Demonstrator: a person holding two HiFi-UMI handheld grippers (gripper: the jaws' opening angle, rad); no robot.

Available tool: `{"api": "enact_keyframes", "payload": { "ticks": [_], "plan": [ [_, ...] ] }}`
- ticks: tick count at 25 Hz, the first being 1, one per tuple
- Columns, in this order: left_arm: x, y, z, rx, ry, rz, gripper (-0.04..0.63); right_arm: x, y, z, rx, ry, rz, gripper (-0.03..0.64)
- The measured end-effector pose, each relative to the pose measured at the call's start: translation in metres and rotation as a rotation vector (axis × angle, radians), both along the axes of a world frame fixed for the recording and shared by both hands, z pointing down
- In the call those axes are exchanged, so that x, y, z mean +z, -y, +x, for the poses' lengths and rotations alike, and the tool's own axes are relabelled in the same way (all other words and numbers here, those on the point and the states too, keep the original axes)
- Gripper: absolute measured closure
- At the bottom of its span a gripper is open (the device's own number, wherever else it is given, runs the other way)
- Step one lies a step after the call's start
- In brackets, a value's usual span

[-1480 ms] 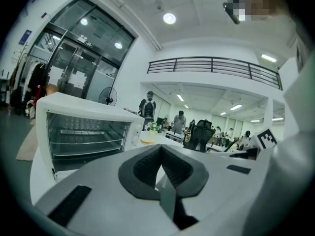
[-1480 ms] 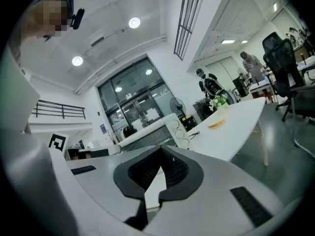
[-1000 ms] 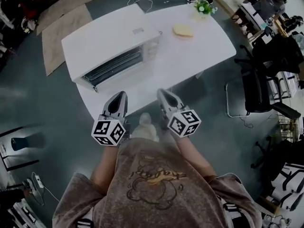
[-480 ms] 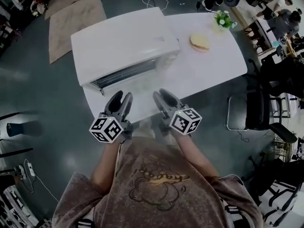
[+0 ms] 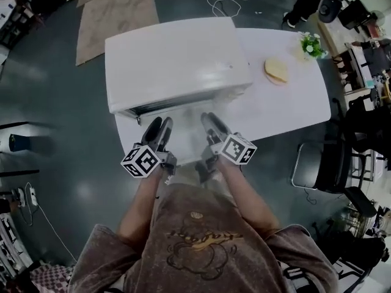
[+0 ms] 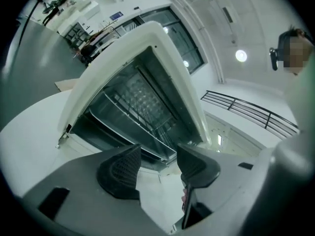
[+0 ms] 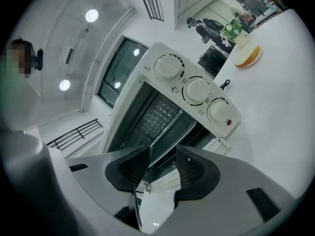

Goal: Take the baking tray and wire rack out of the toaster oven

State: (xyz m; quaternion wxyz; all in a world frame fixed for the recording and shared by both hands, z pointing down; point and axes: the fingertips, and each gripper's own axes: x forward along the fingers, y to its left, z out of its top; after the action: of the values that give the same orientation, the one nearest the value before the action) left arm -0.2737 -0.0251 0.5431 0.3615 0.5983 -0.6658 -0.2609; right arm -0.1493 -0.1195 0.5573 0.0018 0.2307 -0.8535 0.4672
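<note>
A white toaster oven [image 5: 177, 63] stands on the white table [image 5: 293, 112] with its front open. In the left gripper view a metal baking tray [image 6: 123, 128] lies low inside the oven, with the wire rack [image 6: 147, 100] above it. The right gripper view shows the oven [image 7: 147, 70] from its knob side, with the tray's [image 7: 170, 129] edge visible. My left gripper [image 5: 157, 132] [image 6: 157, 154] and right gripper [image 5: 211, 126] [image 7: 162, 156] are side by side just before the oven's mouth. Both sets of jaws are opening, with nothing between them.
Right of the oven, a bread roll [image 5: 276, 71] [image 7: 247, 56] and a small potted plant [image 5: 310, 43] sit on the table. Three knobs [image 7: 198, 90] run down the oven's right panel. A chair [image 5: 324, 163] stands by the table's right end, and a rug [image 5: 116, 11] lies beyond it.
Both grippers went from shut to open and moved forward and down to the oven's front. The oven now sits closer under the view.
</note>
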Motion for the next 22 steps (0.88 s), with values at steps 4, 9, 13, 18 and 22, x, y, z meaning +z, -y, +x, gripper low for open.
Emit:
{"api": "enact_keyframes", "payload": {
  "ticks": [4,9,13,18,22],
  "plan": [
    [0.016,0.008,-0.014,-0.056,-0.035,-0.011,0.391,0.017,0.018,-0.014,0.002,-0.002,-0.035,0.48],
    [0.037,0.019,-0.036,-0.152,-0.106,0.0,0.388,0.022,0.037,-0.031,0.027,0.038,-0.061,0.48],
    [0.045,0.03,-0.048,-0.187,-0.156,0.031,0.383,0.031,0.049,-0.041,0.043,0.051,-0.084,0.48],
    [0.054,0.036,-0.066,-0.242,-0.193,0.057,0.382,0.04,0.06,-0.054,0.068,0.068,-0.104,0.48],
    [0.055,0.041,-0.075,-0.267,-0.201,0.075,0.382,0.041,0.069,-0.061,0.084,0.075,-0.115,0.48]
  ]
}}
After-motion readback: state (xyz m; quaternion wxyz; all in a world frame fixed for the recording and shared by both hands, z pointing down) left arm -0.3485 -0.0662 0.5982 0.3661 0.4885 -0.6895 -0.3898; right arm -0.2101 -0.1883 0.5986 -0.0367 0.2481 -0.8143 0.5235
